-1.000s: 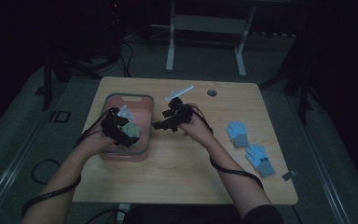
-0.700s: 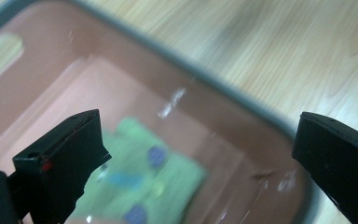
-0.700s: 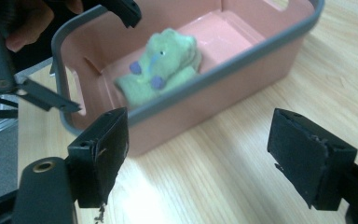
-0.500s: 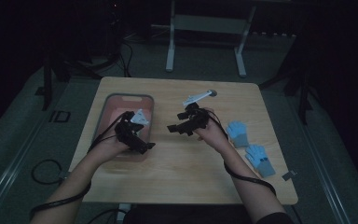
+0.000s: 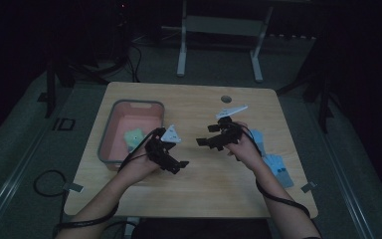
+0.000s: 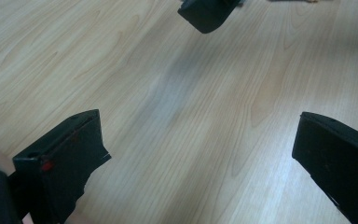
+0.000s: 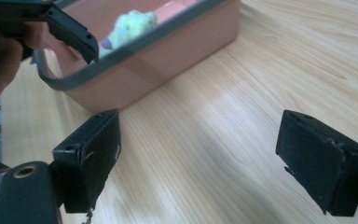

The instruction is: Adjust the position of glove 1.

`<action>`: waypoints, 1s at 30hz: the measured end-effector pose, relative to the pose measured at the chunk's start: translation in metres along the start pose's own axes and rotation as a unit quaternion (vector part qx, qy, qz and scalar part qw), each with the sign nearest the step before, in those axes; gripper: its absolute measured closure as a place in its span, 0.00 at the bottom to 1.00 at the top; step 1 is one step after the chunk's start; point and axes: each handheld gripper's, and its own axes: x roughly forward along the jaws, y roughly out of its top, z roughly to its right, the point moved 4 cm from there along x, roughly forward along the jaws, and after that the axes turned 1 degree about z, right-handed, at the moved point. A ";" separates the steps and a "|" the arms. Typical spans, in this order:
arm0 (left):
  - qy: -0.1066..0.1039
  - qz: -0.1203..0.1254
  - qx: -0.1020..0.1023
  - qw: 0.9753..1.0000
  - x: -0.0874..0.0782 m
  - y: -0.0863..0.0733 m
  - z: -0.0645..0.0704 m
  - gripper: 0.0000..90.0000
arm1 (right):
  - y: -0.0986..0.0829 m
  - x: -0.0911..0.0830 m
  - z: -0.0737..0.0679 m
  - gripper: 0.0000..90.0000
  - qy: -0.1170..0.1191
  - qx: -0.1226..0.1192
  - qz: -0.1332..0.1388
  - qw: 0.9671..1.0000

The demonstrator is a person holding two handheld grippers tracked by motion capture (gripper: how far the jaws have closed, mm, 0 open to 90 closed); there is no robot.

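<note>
Inside the pink bin (image 5: 110,127), just left of the gaping, empty left hand-held gripper (image 5: 175,163), a green toy (image 5: 133,137).

left hand-held gripper (image 5: 174,162) and right hand-held gripper (image 5: 208,141) face each other, jaws spread wide, both empty

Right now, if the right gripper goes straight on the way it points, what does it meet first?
Probably the pink bin, at its near wall. The right gripper is open, with bare table between its jaws and the bin. The left gripper hangs by the bin's rim, possibly close to that line.
</note>
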 end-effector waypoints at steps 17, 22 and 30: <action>-0.024 0.000 0.008 1.000 0.035 -0.023 0.031 0.02 | -0.050 -0.022 0.016 0.13 -0.031 0.008 -0.024 0.999; -0.025 -0.003 0.011 1.000 0.043 -0.036 0.036 0.02 | -0.068 -0.024 0.016 0.13 -0.030 0.007 -0.028 0.999; -0.033 -0.016 0.021 0.999 0.055 -0.057 0.048 0.02 | -0.090 -0.030 0.018 0.17 -0.030 0.017 -0.031 0.999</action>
